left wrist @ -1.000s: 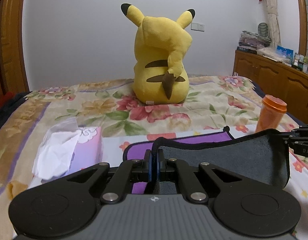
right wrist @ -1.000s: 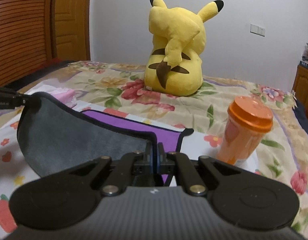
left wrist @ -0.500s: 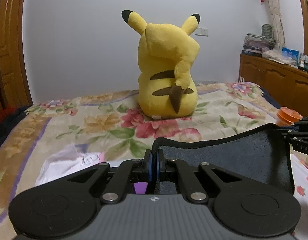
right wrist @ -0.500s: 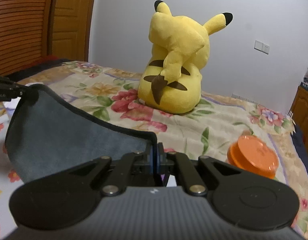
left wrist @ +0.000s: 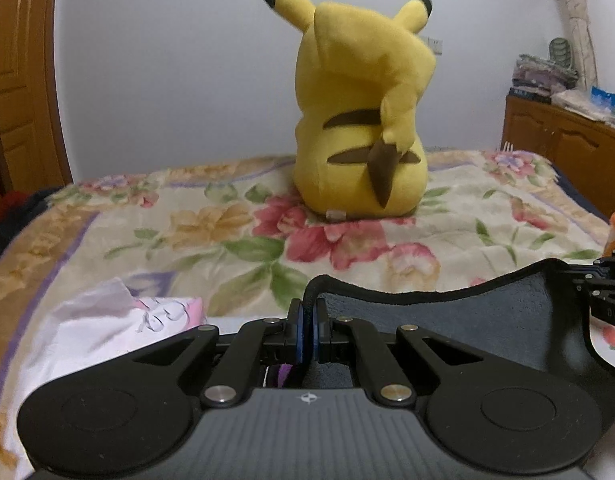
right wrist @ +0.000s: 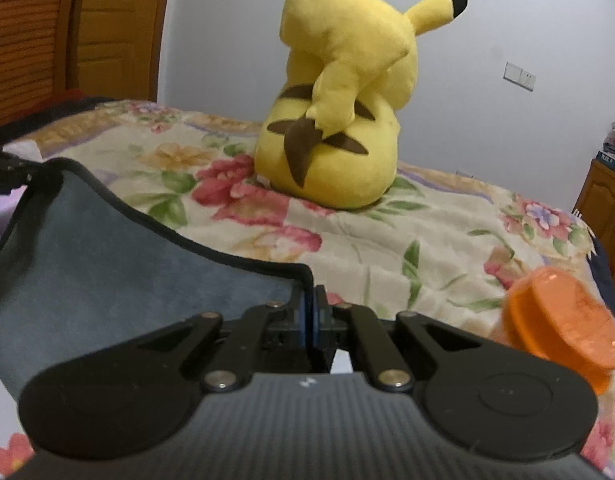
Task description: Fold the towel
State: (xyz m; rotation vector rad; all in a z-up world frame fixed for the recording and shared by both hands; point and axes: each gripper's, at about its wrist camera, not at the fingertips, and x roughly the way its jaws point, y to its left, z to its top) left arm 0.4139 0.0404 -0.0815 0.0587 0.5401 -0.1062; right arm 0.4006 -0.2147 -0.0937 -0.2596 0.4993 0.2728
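A grey towel (left wrist: 459, 320) with a black hem hangs stretched between my two grippers over the flowered bed. My left gripper (left wrist: 306, 312) is shut on its left corner, and a scrap of the purple side (left wrist: 282, 374) shows under the fingers. In the right wrist view the towel (right wrist: 119, 264) sags to the left, and my right gripper (right wrist: 309, 300) is shut on its right corner. The other gripper shows at the edge of each view, as the right gripper (left wrist: 609, 288) and the left gripper (right wrist: 7, 170).
A big yellow plush toy (left wrist: 361, 120) sits mid-bed with its back to me. An orange lidded cup (right wrist: 563, 320) stands close on the right. A pink-and-white tissue pack (left wrist: 119, 324) lies to the left. A wooden cabinet (left wrist: 567, 148) lines the right wall.
Both grippers have carried the held towel edge forward toward the plush toy. The purple side spread on the bed has dropped out of sight, and the plush and the cup loom nearer.
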